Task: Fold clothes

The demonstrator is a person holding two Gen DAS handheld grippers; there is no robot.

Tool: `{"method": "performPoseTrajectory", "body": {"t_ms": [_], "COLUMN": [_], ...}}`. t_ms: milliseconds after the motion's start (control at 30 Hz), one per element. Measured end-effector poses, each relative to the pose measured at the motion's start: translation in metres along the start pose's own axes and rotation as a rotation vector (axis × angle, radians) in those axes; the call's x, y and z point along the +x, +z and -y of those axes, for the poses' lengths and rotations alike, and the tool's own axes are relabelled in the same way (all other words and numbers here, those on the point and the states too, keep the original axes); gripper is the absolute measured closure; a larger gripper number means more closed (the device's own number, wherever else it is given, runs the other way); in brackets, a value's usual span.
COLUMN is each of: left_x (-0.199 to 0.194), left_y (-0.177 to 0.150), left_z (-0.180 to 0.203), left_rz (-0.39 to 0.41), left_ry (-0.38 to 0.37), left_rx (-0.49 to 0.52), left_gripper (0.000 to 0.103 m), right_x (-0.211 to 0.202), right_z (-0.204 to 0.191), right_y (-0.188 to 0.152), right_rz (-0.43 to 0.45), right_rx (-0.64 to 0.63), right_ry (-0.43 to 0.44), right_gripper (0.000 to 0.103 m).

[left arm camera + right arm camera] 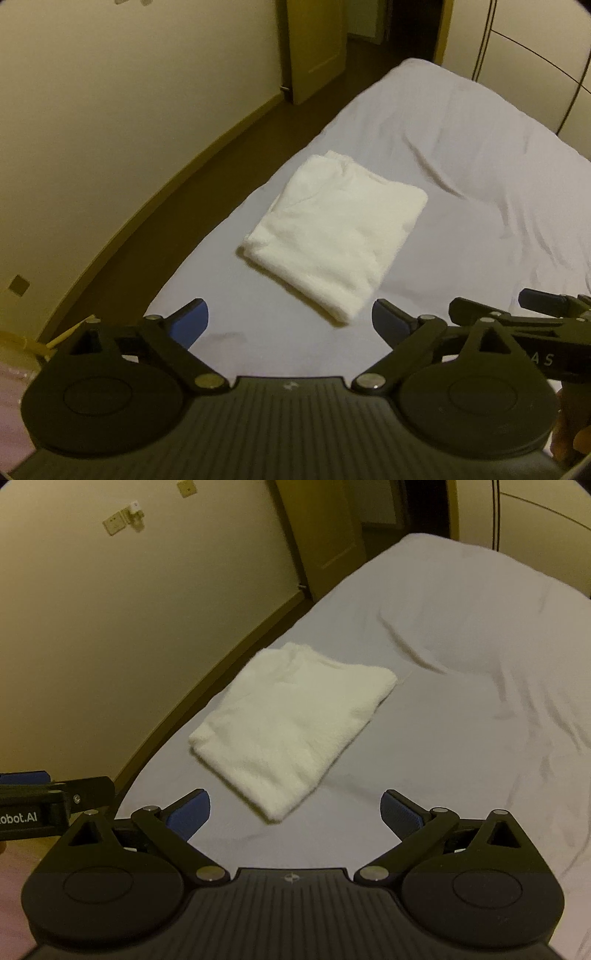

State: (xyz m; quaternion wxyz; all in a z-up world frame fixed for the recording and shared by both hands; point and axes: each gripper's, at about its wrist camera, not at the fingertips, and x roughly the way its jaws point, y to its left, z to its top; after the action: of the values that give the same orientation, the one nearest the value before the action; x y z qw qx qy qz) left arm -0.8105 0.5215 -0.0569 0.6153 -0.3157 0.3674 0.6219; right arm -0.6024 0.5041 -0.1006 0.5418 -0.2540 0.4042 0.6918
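We see the white folded garment (334,236) lying flat on the bed sheet (480,177), near the bed's left edge by the wall (110,110). Our left gripper (290,325) & right gripper (295,812) both hang above the sheet w/ jaws spread wide, holding nothing, just short of the garment's near corner.

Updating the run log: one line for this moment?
left gripper open | right gripper open | white garment folded on bed | nothing held
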Motion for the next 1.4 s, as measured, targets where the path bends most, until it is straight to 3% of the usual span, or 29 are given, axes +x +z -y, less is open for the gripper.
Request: {"method": "performPoseTrajectory", "body": {"t_ms": [333, 633, 867, 1033, 1400], "left_x": [-0.062, -0.084, -0.089, -0.083, -0.047], "left_y": [-0.042, -0.076, -0.081, -0.077, -0.068], "left_z": [0.043, 0.075, 0.103, 0.107, 0.093], "left_rz": [0.051, 0.057, 0.098, 0.079, -0.042], "left_ry": [0.049, 0.088, 0.187, 0.187, 0.151], "left_rx": [-0.099, -0.184, -0.185, -0.22, -0.289], "left_gripper": [0.001, 0.001, 0.001, 0.001, 0.001], "right_x": [-0.058, -0.083, -0.083, -0.07, -0.024], "right_z": [0.023, 0.041, 0.053, 0.06, 0.059], "right_y": [-0.015, -0.028, -0.023, -0.015, 0.006], "right_rz": [0.001, -0.02, -0.033, -0.049, -0.12], "right_rx": [-0.122, -0.239, -0.283, -0.282, -0.275], "right_ry": [0.024, 0.044, 0.049, 0.059, 0.074], "right_gripper": [0.001, 0.001, 0.001, 0.001, 0.001]}}
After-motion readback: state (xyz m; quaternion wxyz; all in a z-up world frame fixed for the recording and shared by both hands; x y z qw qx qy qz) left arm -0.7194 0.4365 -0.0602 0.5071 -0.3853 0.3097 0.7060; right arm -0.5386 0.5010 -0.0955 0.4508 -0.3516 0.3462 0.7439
